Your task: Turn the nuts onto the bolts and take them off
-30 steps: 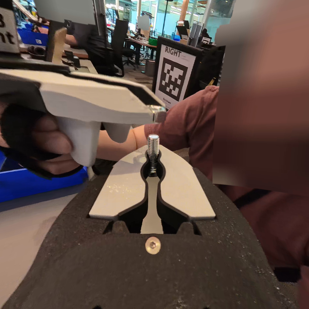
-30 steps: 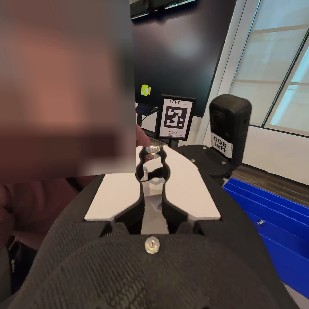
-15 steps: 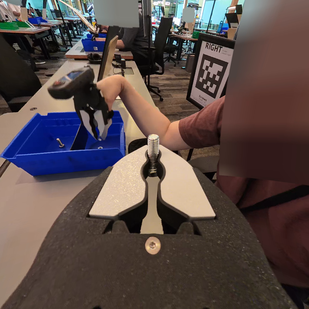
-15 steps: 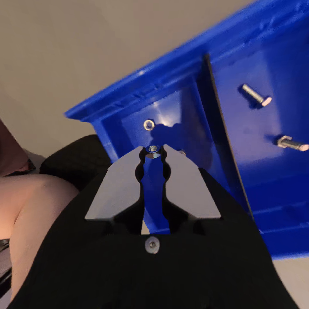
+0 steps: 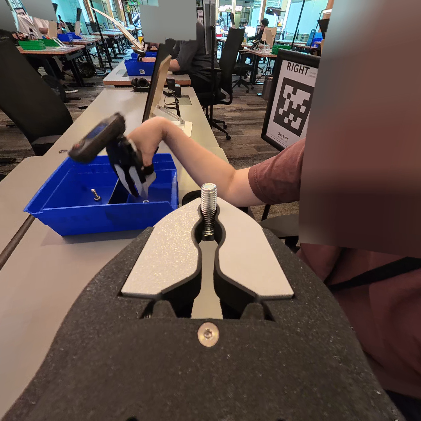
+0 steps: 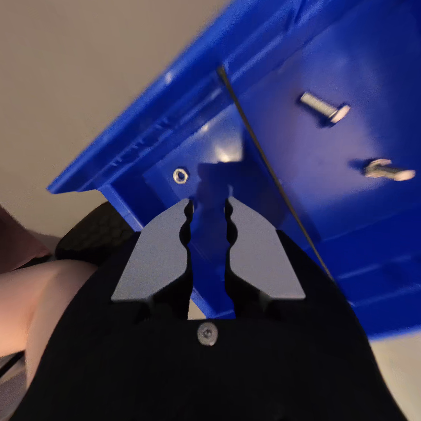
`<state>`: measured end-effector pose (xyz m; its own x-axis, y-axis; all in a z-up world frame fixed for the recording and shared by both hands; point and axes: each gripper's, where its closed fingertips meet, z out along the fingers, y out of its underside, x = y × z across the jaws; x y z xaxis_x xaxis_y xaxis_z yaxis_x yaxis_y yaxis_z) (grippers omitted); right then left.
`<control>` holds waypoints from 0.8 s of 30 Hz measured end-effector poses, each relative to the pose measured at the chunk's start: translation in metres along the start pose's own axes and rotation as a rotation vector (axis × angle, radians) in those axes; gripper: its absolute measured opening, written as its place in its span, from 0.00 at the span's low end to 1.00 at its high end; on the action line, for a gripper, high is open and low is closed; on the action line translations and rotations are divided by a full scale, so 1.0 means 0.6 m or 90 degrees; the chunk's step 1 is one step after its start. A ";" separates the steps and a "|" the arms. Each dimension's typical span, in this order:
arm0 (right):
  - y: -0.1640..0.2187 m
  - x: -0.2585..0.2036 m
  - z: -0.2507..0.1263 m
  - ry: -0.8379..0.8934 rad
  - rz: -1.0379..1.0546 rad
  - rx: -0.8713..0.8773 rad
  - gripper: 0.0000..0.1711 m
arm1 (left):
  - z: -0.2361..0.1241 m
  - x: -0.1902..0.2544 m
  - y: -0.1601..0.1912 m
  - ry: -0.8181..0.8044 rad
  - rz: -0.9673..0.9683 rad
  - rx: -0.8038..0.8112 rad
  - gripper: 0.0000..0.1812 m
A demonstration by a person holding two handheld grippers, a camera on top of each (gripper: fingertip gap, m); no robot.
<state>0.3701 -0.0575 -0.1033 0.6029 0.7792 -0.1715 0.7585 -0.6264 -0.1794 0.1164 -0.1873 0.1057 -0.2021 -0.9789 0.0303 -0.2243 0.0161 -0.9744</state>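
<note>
— Where is the bolt (image 5: 208, 210)?
— Upright, clamped in the left gripper (image 5: 208, 218).
— The right gripper (image 6: 209, 202)?
— Fingers apart over the blue bin (image 6: 127, 145), a nut (image 6: 180, 176) lying inside.

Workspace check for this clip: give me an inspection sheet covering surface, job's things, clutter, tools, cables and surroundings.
Surface: grey table, bare near the bin.
Job's things: blue bin split by a divider; one nut lies in the near compartment, two loose bolts in the other; a held bolt stands upright.
Clutter: nothing seen.
Tools: left tool shut on the held bolt; right tool open and empty, tips inside the bin.
Cables: a cable at a far monitor stand.
Surroundings: marker sign, office chairs, desks, other people.
</note>
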 end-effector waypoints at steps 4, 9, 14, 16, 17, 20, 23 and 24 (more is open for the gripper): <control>-0.079 -0.057 -0.094 0.093 -0.162 0.190 0.17 | -0.001 -0.023 -0.001 -0.050 0.004 0.007 0.02; -0.207 -0.239 -0.214 0.081 -0.429 0.504 0.18 | -0.001 -0.060 0.001 -0.147 0.038 0.006 0.02; -0.264 -0.416 -0.273 -0.120 -0.536 0.705 0.17 | 0.008 -0.078 0.016 -0.183 0.046 -0.024 0.02; -0.284 -0.442 -0.272 -0.150 -0.520 0.731 0.16 | 0.012 -0.078 0.020 -0.181 0.044 -0.031 0.02; -0.296 -0.447 -0.270 -0.154 -0.503 0.742 0.16 | 0.014 -0.077 0.023 -0.177 0.042 -0.036 0.02; -0.316 -0.451 -0.248 -0.183 -0.471 0.721 0.15 | 0.020 -0.076 0.025 -0.173 0.044 -0.041 0.02; -0.322 -0.457 -0.237 -0.207 -0.486 0.724 0.06 | 0.023 -0.073 0.029 -0.164 0.041 -0.050 0.02; -0.323 -0.459 -0.238 -0.209 -0.492 0.733 0.06 | 0.023 -0.073 0.028 -0.165 0.041 -0.047 0.02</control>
<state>0.0922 -0.1472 0.1168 -0.0670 0.9870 0.1458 0.1489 0.1544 -0.9767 0.1346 -0.1468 0.0850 0.0309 -0.9946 -0.0992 -0.2901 0.0861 -0.9531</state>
